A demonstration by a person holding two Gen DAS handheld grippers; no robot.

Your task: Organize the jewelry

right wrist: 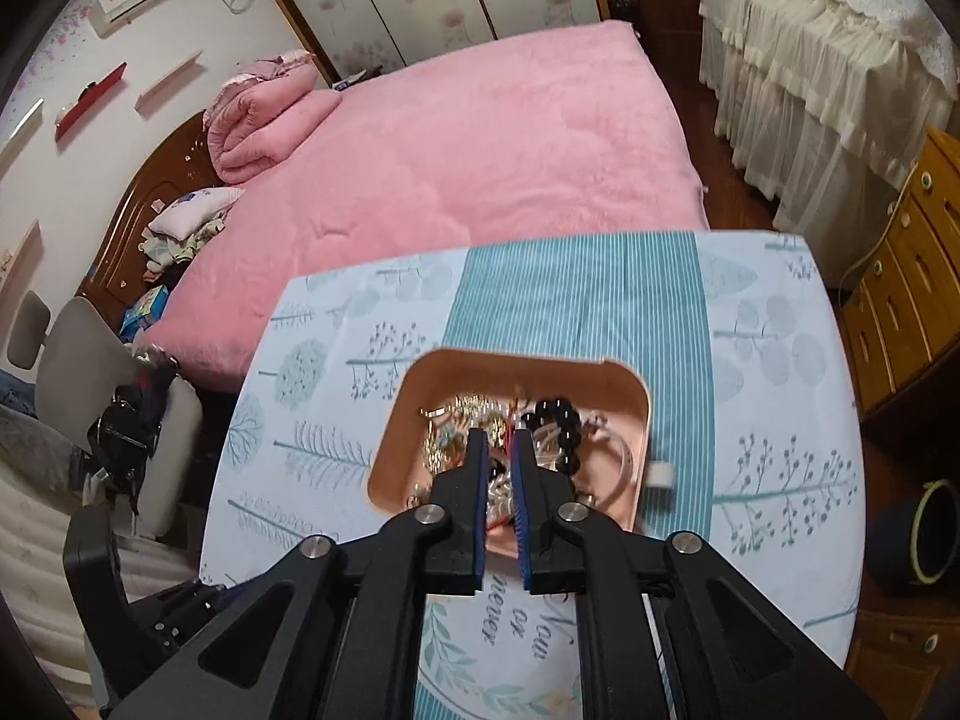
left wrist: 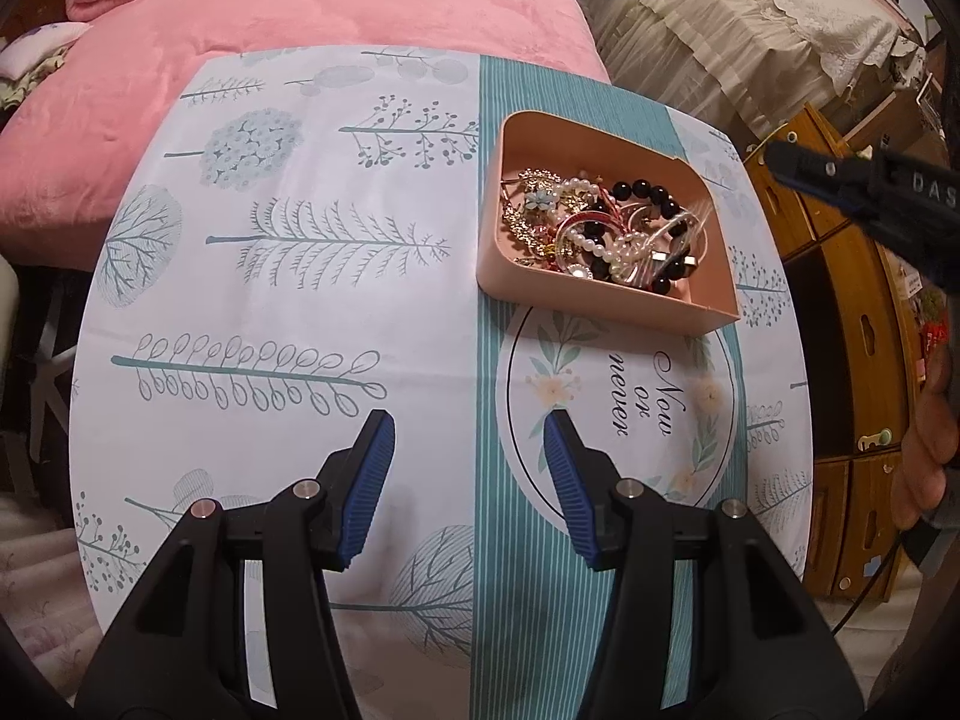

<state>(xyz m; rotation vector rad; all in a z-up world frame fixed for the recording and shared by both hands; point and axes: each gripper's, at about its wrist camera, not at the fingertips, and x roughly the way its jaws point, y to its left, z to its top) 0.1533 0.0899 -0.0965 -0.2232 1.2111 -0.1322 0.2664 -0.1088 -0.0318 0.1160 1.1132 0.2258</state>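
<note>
A pink tray (left wrist: 600,300) stands on the patterned tablecloth and holds a tangle of jewelry (left wrist: 600,228): gold pieces, pearl strands and a black bead bracelet (left wrist: 651,192). My left gripper (left wrist: 468,438) is open and empty, low over the cloth, short of the tray. My right gripper (right wrist: 499,441) hovers above the tray (right wrist: 600,375) with its jaws nearly closed, a narrow gap between them and nothing held; it also shows at the right edge of the left wrist view (left wrist: 870,198). The jewelry (right wrist: 558,432) lies below its tips.
The table (left wrist: 270,300) is small, with a pink bed (right wrist: 480,150) right behind it. A wooden cabinet (left wrist: 840,360) stands to the right. A grey chair (right wrist: 108,396) stands left of the table. A lace-covered table (right wrist: 840,90) is at the back right.
</note>
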